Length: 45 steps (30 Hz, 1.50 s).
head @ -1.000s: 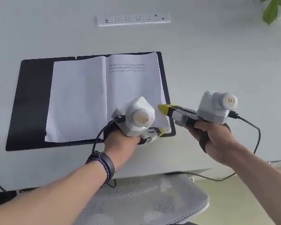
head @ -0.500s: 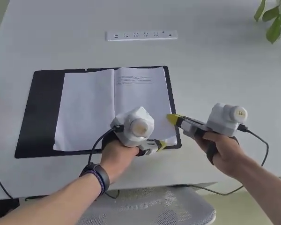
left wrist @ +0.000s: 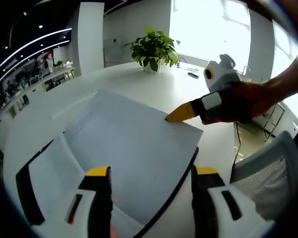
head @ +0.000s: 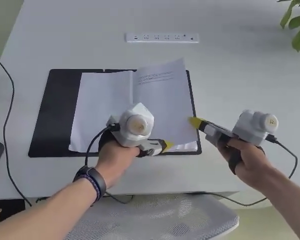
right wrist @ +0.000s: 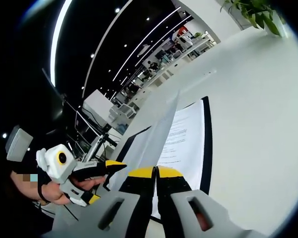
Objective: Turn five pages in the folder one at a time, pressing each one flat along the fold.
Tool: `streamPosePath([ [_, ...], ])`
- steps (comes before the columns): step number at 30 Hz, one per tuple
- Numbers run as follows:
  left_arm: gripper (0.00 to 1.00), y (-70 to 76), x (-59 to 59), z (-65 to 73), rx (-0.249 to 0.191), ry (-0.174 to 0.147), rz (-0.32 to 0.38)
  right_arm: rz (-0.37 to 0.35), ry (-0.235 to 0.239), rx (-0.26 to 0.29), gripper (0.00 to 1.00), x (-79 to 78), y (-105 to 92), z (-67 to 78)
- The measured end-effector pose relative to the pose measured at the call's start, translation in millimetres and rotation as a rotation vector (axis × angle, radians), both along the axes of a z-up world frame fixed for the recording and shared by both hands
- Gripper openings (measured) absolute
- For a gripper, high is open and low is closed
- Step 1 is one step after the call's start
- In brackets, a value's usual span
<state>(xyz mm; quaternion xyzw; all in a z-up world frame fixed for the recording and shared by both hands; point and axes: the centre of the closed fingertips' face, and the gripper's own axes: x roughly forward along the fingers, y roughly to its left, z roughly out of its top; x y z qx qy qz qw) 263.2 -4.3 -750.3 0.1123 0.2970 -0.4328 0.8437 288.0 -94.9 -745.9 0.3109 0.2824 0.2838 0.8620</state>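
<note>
The black folder (head: 57, 115) lies open on the white table (head: 240, 75), with a power strip (head: 162, 37) at its 12 o'clock. A page turn is in hand. The right-hand page (head: 162, 97) is lifted off the stack with its far corner raised. The right gripper (head: 195, 121), at 4 o'clock of the folder, has its jaws together on that page's outer edge (in its own view the sheet rises thin from between the closed tips). The left gripper (head: 162, 146) sits at 6 o'clock by the folder's near edge, jaws apart and holding nothing. Next, I judge, the right gripper should carry the sheet toward 9 o'clock across the fold (head: 133, 110) and let go. A gripper should then press along the fold, since a hard pull could crease the paper.
</note>
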Motion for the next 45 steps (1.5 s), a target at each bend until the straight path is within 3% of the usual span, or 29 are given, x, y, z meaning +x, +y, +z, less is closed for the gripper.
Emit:
streamPosePath([
  [8, 0.65, 33.2, 1.4, 8.9, -0.012, -0.013, 0.048, -0.021, -0.019, 0.013, 0.0, 0.6, 4.9, 10.3],
  [24, 0.67, 88.7, 3.1, 18.7, -0.025, -0.031, 0.138, 0.008, -0.075, 0.027, 0.0, 3.7, 24.1, 38.6],
  [34, 0.68, 120.1, 6.3, 26.8, -0.057, -0.034, 0.208, 0.075, -0.143, 0.058, 0.0, -0.9, 64.1, 75.5],
  [38, 0.68, 130.5, 5.0, 27.3, -0.056, -0.035, 0.228, 0.138, -0.186, 0.068, 0.0, 1.1, 88.7, 93.6],
  [45, 0.69, 150.6, -2.9, 31.0, -0.056, -0.033, 0.268, 0.24, -0.222, 0.075, 0.0, 6.4, 129.3, 110.4],
])
